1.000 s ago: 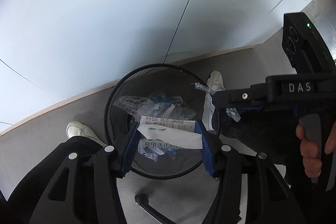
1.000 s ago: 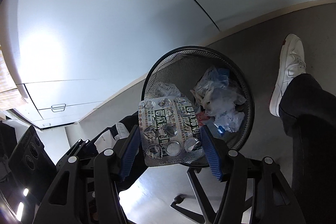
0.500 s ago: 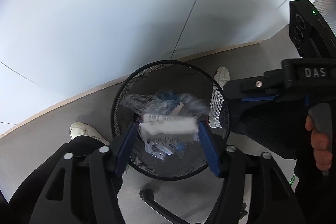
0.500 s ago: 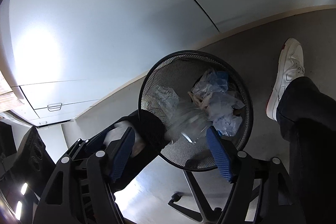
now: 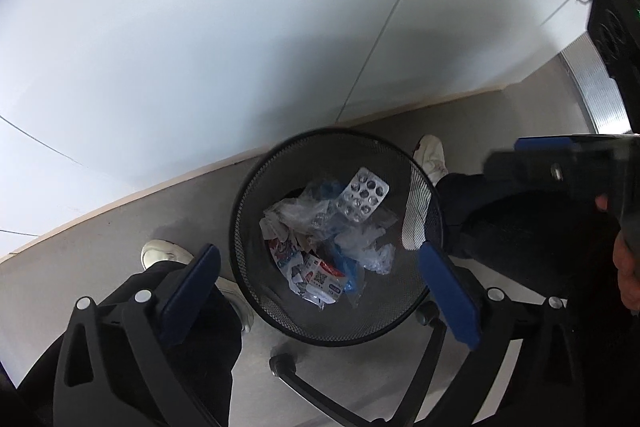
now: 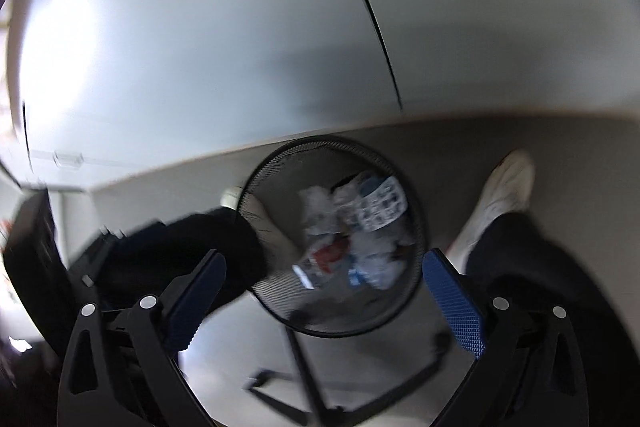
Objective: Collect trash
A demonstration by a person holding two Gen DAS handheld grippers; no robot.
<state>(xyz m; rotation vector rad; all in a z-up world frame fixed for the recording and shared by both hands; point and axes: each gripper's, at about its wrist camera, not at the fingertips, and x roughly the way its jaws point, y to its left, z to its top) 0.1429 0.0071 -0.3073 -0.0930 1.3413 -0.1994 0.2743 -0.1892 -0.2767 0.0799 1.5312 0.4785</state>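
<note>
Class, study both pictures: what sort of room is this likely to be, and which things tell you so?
Probably an office: a round black wire-mesh wastebasket of wrappers on grey floor, a black castor chair base, and white cabinet panels behind.

You have a round black wire-mesh bin (image 5: 256,291) standing upright on the floor, open top facing you. Inside it, a silver blister pack (image 5: 362,195) lies tilted on top of the heap, bubbles up. Beneath it sit crumpled clear plastic wrappers (image 5: 364,245), blue film (image 5: 342,267) and a printed red-and-white packet (image 5: 320,277).
</note>
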